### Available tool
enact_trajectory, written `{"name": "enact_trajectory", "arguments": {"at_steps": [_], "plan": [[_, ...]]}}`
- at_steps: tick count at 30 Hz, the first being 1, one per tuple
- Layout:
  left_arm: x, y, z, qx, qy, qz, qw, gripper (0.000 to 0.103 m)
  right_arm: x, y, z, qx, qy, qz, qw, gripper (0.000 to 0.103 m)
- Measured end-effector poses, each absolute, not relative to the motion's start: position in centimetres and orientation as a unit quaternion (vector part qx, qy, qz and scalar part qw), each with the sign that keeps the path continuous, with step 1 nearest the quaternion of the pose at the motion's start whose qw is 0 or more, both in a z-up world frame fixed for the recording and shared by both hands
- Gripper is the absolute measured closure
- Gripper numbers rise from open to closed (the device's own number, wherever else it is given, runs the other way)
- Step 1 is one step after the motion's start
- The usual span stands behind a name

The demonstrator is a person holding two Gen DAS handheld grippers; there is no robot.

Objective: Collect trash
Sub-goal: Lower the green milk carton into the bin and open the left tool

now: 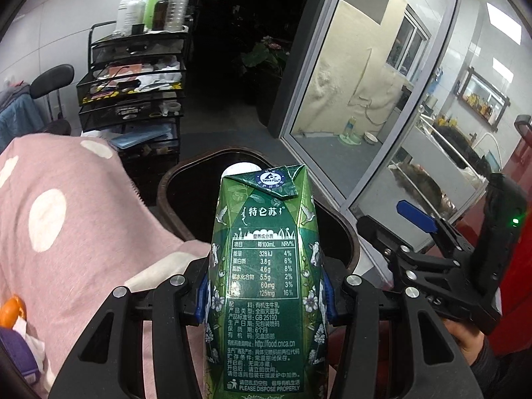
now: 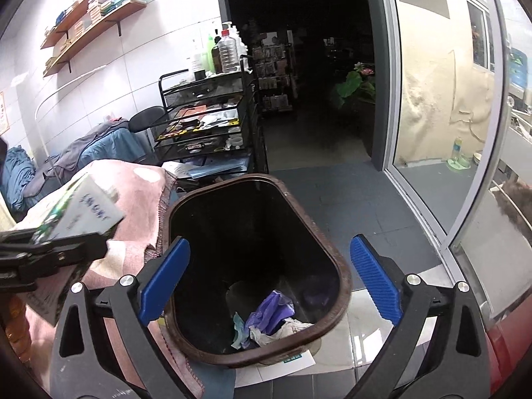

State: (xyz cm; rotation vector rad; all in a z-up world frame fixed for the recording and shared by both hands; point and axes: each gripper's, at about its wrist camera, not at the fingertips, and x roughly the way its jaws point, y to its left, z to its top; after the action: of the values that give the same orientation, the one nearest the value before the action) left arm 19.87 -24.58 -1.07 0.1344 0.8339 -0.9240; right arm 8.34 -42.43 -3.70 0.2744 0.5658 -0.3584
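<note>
left wrist view: left gripper (image 1: 264,294) had its jaws pinching a green milk carton (image 1: 266,266), held upright above the brown trash bin (image 1: 349,242), pink spotted blanket (image 1: 66,219) off to the side. right wrist view: right gripper (image 2: 269,279) had jaws spread wide with nothing between them, over the bin (image 2: 342,286) with crumpled trash (image 2: 269,319) at the bottom

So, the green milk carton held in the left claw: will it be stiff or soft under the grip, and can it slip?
The green milk carton looks creased near its top fold, so it is probably empty, light and easy to crush. Its glossy printed skin may slide, though the left claw presses ribbed blue pads on both sides. Released over the brown bin, it should simply drop in.
</note>
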Motion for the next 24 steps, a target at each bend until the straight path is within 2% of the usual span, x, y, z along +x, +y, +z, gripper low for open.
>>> {"name": "enact_trajectory", "arguments": {"at_steps": [19,20,22,24], "plan": [[20.4,-30.8,-3.6,0.133,0.433,-0.427,0.783,0.053,5.0,-45.0,-3.4,0.166,0.252,-0.227,0.926,0.007],[20.4,-30.8,-3.6,0.133,0.434,-0.427,0.782,0.051,4.9,-45.1,-3.4,0.167,0.251,-0.228,0.926,0.007],[20.3,-30.7,-3.5,0.134,0.429,-0.427,0.785,0.030,4.9,-45.1,-3.4,0.167,0.251,-0.228,0.926,0.007],[20.1,-30.3,-3.1,0.132,0.415,-0.424,0.794,0.022,4.9,-45.0,-3.4,0.167,0.251,-0.227,0.926,0.007]]}}
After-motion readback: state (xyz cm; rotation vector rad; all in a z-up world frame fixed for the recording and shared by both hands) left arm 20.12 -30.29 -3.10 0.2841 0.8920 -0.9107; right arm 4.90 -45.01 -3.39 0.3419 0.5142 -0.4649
